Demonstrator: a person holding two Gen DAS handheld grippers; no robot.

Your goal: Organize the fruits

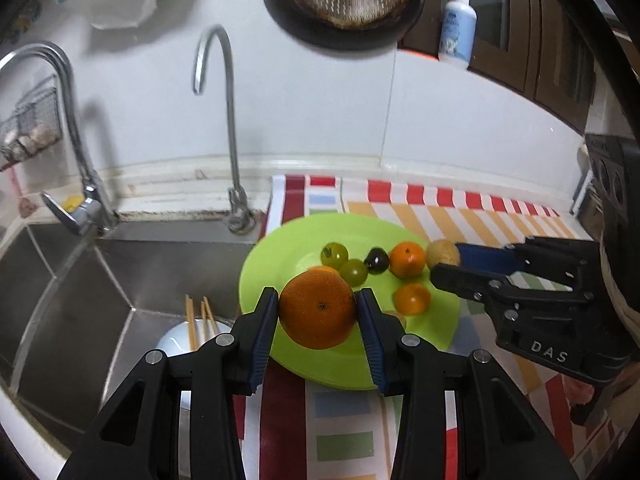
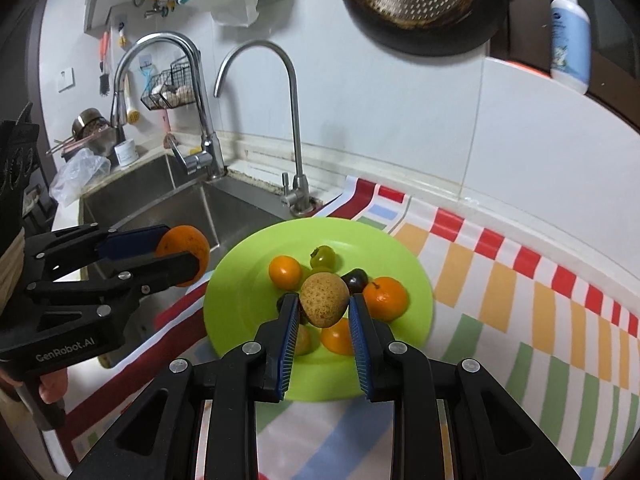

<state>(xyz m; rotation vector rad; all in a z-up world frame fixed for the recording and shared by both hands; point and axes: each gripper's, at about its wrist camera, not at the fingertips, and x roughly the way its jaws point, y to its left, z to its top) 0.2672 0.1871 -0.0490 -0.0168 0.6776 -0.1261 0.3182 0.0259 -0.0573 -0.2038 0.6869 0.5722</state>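
While our left gripper [image 1: 317, 306] clamps a large round orange [image 1: 317, 309] above the near rim of the lime-green round plate [image 1: 264, 264], our right gripper [image 2: 324, 306] pinches a speckled tan pear [image 2: 324, 299] over its middle, where small tangerines [image 2: 385, 297] and green tomatoes [image 1: 334, 254] lie.

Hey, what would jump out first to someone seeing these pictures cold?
Two fruits held up at once: the left tongs clamp a big orange, the right tongs a speckled tan pear. Below them sits a bright green plate of small fruits on a striped cloth, beside the steel sink.
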